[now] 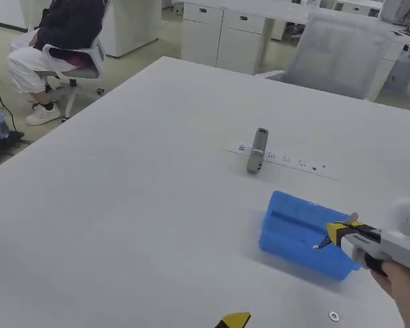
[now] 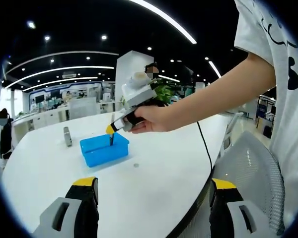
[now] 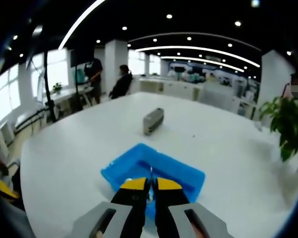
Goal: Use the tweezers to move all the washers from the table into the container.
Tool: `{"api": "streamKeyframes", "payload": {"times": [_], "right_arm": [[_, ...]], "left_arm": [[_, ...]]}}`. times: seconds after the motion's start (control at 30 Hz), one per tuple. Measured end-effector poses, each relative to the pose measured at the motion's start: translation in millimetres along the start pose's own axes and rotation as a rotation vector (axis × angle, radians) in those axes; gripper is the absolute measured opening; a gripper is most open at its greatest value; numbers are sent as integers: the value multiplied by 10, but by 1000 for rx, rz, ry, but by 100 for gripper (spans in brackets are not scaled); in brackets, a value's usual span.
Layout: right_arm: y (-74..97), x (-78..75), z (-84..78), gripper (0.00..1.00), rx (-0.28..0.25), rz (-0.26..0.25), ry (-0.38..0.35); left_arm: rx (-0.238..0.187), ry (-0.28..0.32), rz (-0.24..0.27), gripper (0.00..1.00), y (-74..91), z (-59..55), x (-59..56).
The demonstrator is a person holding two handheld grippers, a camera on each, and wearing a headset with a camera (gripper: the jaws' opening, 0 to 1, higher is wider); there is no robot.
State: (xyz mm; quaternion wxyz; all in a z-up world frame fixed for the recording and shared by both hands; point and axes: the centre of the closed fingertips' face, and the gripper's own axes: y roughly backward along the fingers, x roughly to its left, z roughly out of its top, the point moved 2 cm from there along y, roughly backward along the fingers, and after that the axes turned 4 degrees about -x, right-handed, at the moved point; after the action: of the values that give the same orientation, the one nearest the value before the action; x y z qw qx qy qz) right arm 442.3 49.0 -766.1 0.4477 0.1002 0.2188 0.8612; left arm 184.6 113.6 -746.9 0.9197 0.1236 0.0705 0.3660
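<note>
**Right gripper holds tweezers over the container**

The right gripper (image 3: 150, 186), jaws clamped on the tweezers (image 3: 150, 173), hangs over the right end of the blue container (image 1: 287, 222). The tweezers run steeply down, tips in its open top. One washer (image 1: 334, 316) lies on the table (image 1: 123, 205) near the container's near side, apart from it. Bare tabletop spreads left and far. The hand (image 2: 149, 119) reaches in on an outstretched arm. The left gripper (image 2: 151, 188) sits low, jaws wide apart, empty.

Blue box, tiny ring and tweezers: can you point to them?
blue box (image 1: 294, 253): head view, its front wall.
tiny ring (image 1: 334, 316): head view, the whole washer.
tweezers (image 1: 322, 242): head view, the thin end near the tips.
</note>
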Motion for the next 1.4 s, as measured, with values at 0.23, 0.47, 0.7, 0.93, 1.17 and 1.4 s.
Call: {"api": "streamKeyframes", "payload": {"times": [0.23, 0.47, 0.7, 0.93, 1.17, 1.4], "right_arm": [[-75, 9, -109, 2, 36, -1, 8], [-104, 35, -155, 2, 50, 7, 4], [-98, 52, -165, 2, 59, 6, -2], [6, -34, -77, 3, 37, -8, -35], [308, -2, 128, 3, -33, -12, -24], [609, 62, 195, 3, -84, -9, -54]], "left_arm": [[15, 2, -3, 95, -10, -22, 0], [34, 2, -4, 94, -16, -46, 1], [43, -5, 3, 95, -23, -61, 13], [44, -8, 4, 95, -27, -65, 16], [39, -16, 6, 96, -24, -57, 19], [31, -15, 1, 96, -26, -54, 9]]}}
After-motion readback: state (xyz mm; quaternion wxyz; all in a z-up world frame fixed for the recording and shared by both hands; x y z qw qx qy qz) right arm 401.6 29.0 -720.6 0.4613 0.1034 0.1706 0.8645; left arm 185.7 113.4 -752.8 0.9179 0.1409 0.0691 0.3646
